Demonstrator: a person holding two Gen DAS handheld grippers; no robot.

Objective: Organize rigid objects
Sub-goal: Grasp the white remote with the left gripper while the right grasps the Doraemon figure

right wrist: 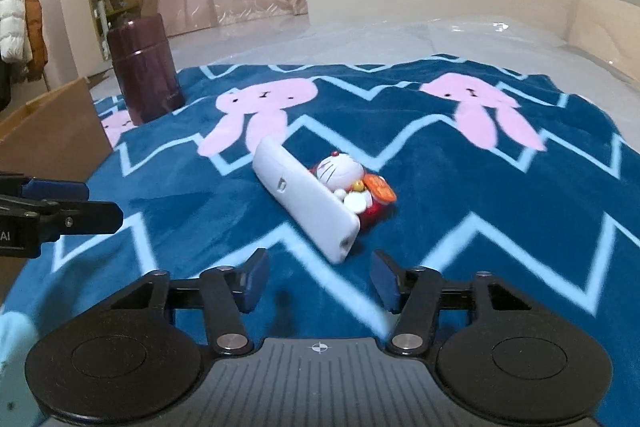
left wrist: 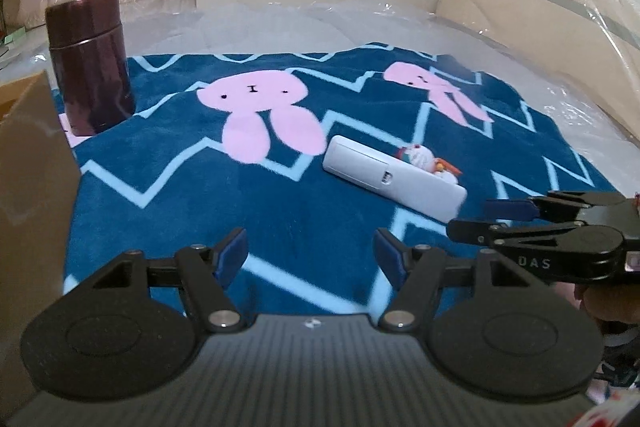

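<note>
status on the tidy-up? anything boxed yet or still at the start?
Done: nothing visibly; what the cardboard box holds cannot be seen. In hand: nothing. Both the left gripper and right gripper have open, empty jaws, and the right one is nearest the white remote. Left: the remote, the cat figurine touching it, and the dark maroon canister all sit loose on the blanket.

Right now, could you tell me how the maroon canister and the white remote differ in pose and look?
The maroon canister stands upright; the white remote lies tilted, leaning on a cat figurine. The canister is dark and cylindrical; the remote is pale, flat and long. The canister stands alone near the cardboard box; the remote touches the figurine. Both rest on the rabbit blanket.
</note>
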